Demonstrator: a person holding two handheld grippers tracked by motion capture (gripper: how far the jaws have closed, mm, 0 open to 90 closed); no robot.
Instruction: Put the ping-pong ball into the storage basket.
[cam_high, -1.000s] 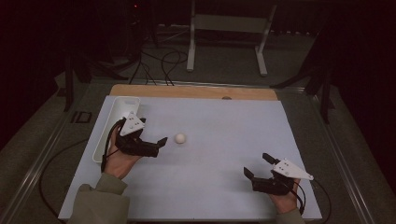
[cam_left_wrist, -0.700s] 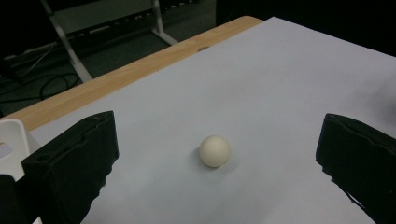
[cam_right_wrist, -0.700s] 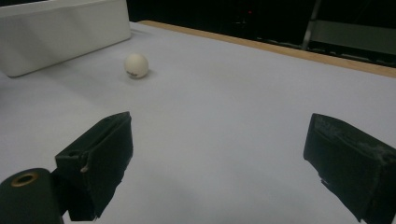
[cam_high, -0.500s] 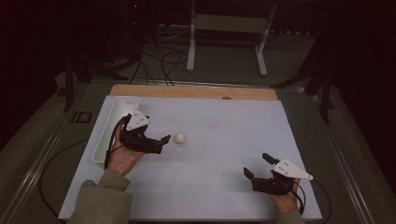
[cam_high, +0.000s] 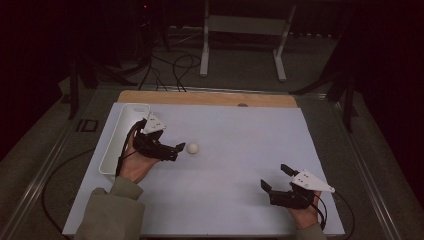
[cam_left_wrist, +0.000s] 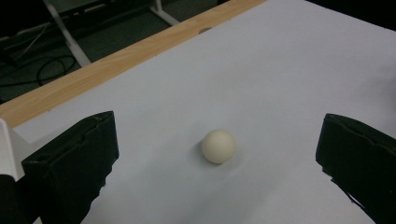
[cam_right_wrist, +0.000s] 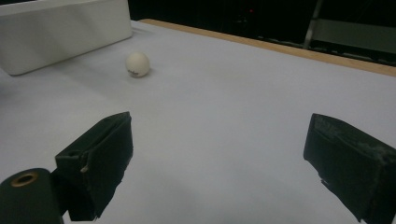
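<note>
White ping-pong ball (cam_high: 192, 148) sits on the white sheet (cam_high: 240, 150) toward its left edge, just ahead of the spread-jawed left gripper (cam_high: 175, 150), well apart from the right gripper (cam_high: 274, 178), also spread.

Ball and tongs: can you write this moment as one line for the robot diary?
left tongs: open, aimed at ball, not touching | ball: on white table | tray: left of hand | right tongs: open, idle
</note>
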